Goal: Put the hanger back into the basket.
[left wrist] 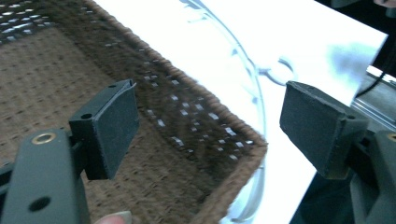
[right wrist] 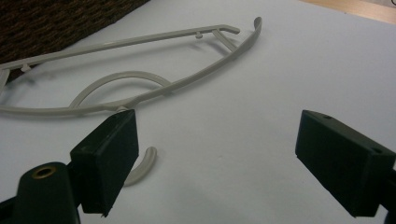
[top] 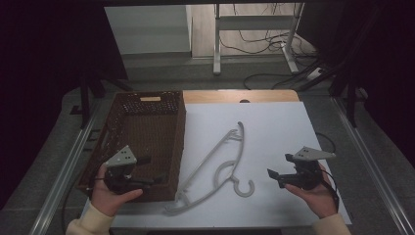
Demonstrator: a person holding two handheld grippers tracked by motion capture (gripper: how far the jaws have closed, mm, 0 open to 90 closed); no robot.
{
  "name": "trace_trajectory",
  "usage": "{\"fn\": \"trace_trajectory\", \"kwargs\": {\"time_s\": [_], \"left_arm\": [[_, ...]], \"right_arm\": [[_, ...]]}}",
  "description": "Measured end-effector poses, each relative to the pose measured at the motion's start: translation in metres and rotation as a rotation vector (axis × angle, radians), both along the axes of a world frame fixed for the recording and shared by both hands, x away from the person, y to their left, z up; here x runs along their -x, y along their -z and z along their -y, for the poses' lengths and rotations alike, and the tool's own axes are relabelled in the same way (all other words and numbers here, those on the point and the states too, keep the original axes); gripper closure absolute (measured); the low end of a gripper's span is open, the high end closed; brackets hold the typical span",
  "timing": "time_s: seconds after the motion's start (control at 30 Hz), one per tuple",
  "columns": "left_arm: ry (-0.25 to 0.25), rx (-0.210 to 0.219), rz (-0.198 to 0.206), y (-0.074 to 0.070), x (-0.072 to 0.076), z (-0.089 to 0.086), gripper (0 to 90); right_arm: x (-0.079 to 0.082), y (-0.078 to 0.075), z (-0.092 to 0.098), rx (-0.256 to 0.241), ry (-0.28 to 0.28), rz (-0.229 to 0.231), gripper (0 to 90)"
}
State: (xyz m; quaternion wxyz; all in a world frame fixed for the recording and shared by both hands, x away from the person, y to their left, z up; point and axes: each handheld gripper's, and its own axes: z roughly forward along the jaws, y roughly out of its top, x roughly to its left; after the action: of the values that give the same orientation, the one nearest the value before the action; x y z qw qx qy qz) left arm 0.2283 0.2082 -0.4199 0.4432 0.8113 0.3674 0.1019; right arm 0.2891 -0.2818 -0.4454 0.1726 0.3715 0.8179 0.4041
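Observation:
A pale grey plastic hanger [top: 211, 159] lies flat on the white sheet, its hook [top: 243, 188] toward the front. Left of it stands an empty brown woven basket [top: 179, 147]. My left gripper [top: 152, 169] is open over the basket's near right corner. In the left gripper view the gripper [left wrist: 210, 121] frames the basket rim [left wrist: 205, 100], with the hanger [left wrist: 259, 93] beyond. My right gripper [top: 280, 165] hangs open to the right of the hanger, pointing at it. In the right gripper view the gripper [right wrist: 215, 154] holds nothing, and the hanger [right wrist: 140, 44] and its hook [right wrist: 144, 161] lie just ahead.
The white sheet [top: 274, 132] covers most of a wooden table [top: 235, 96]. Metal rails [top: 364, 161] run along both sides. Beyond the table stand a desk frame [top: 254, 29] and loose cables [top: 264, 44] on the floor.

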Motion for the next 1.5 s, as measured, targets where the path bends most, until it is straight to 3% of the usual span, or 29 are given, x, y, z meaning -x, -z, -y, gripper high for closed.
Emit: {"fn": "trace_trajectory", "kwargs": {"time_s": [0.17,0.77,1.47,1.5], "left_arm": [[0.049,0.017,-0.015,-0.001,-0.001,0.013,19.7],[0.182,-0.06,-0.046,-0.004,-0.011,0.075,20.6],[0.312,-0.179,-0.174,0.022,-0.027,0.145,21.5],[0.313,-0.183,-0.194,0.026,-0.028,0.149,21.6]], "right_arm": [[0.001,0.001,-0.002,0.006,-0.004,-0.003,13.7],[0.002,0.003,-0.005,0.023,-0.007,-0.012,13.7],[0.002,0.006,-0.008,0.042,-0.01,-0.024,13.8],[0.002,0.006,-0.008,0.043,-0.01,-0.024,13.8]]}}
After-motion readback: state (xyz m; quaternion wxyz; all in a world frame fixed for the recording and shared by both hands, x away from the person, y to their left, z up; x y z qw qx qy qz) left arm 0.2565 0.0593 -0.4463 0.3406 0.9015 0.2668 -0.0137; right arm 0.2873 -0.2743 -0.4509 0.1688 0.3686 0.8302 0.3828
